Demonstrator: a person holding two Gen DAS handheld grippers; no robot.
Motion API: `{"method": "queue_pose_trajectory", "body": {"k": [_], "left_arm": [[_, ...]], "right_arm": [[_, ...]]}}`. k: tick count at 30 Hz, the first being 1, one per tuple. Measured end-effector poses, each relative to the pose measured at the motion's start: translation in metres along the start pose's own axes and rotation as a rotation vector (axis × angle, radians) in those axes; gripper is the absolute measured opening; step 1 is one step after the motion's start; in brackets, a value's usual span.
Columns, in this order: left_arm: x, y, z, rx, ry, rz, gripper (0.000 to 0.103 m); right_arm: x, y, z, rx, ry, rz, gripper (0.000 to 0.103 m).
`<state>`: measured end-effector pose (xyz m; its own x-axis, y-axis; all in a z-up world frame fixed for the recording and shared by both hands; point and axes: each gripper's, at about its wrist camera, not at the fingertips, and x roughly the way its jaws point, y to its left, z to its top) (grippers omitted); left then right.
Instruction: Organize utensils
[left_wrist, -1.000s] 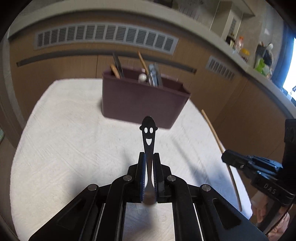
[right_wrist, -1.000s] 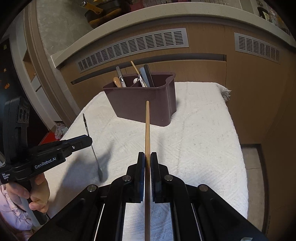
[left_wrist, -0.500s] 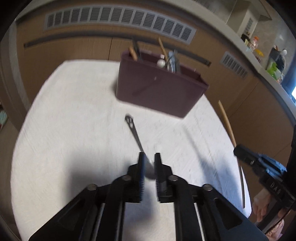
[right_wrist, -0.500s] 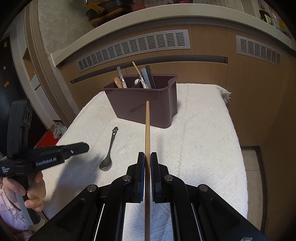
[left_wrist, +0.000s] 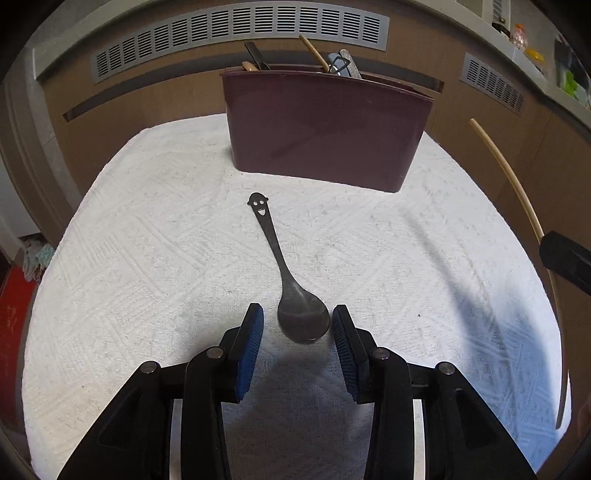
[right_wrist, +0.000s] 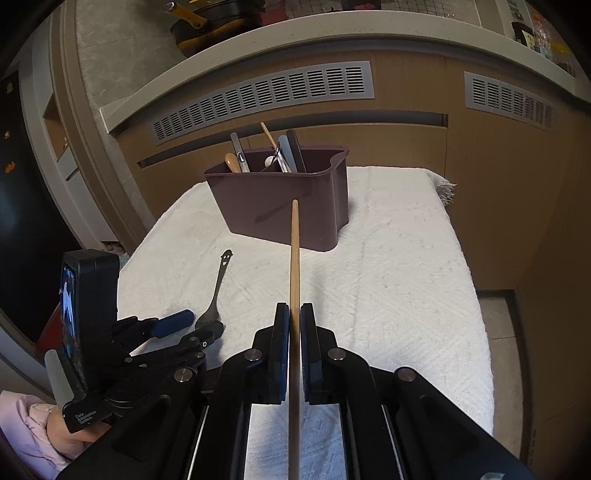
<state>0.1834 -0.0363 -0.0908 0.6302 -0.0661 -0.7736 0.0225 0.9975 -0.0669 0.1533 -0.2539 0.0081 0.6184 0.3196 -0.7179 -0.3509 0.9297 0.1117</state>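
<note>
A dark metal spoon (left_wrist: 271, 236) with a smiley-face handle end lies flat on the white cloth, handle toward the maroon utensil holder (left_wrist: 325, 129). My left gripper (left_wrist: 297, 321) hovers low over the cloth and its jaws are opening. The spoon's bowl lies between the blue pads (left_wrist: 251, 343), untouched. In the right wrist view the spoon (right_wrist: 218, 291) lies left of centre, with the left gripper (right_wrist: 195, 326) at its bowl. My right gripper (right_wrist: 294, 312) is shut on a wooden chopstick (right_wrist: 294, 251) that points at the holder (right_wrist: 277, 199). The chopstick (left_wrist: 517, 192) also shows at the left view's right edge.
The holder stands at the far side of the white cloth (left_wrist: 147, 258), with several utensils upright in it. Brown cabinet fronts with vent grilles (right_wrist: 258, 96) rise behind. The cloth's right edge drops to the floor (right_wrist: 495, 321). A pink sleeve (right_wrist: 22, 417) shows at lower left.
My left gripper let go of the spoon, which now lies on the cloth. That gripper sank toward the cloth and its jaws spread. The right gripper and chopstick stayed put.
</note>
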Motion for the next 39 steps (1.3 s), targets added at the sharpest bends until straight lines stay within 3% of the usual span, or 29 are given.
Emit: {"method": "queue_pose_trajectory", "body": {"k": [3, 7, 18, 29, 34, 35, 36, 39], "left_arm": [[-0.002, 0.004, -0.001, -0.006, -0.016, -0.004, 0.028], [-0.012, 0.005, -0.002, 0.017, -0.049, -0.008, 0.029], [-0.073, 0.023, 0.006, 0.042, -0.260, -0.060, 0.028], [-0.102, 0.031, 0.024, 0.039, -0.330, -0.075, 0.028], [-0.112, 0.033, 0.039, 0.044, -0.355, -0.097, 0.027], [-0.115, 0.032, 0.044, 0.050, -0.362, -0.102, 0.026], [-0.120, 0.031, 0.051, 0.064, -0.373, -0.106, 0.016], [-0.140, 0.033, 0.075, 0.085, -0.427, -0.134, 0.016]], "right_arm": [[-0.001, 0.001, 0.000, -0.003, -0.004, 0.000, 0.005], [-0.002, 0.002, 0.000, -0.009, -0.007, -0.002, 0.005], [-0.014, 0.010, 0.005, -0.030, -0.043, -0.010, 0.005], [-0.021, 0.018, 0.018, -0.055, -0.077, -0.015, 0.005], [-0.022, 0.021, 0.029, -0.066, -0.096, -0.017, 0.005], [-0.024, 0.022, 0.034, -0.070, -0.103, -0.013, 0.005], [-0.026, 0.023, 0.040, -0.071, -0.114, -0.004, 0.005], [-0.039, 0.027, 0.066, -0.093, -0.175, 0.005, 0.005]]}}
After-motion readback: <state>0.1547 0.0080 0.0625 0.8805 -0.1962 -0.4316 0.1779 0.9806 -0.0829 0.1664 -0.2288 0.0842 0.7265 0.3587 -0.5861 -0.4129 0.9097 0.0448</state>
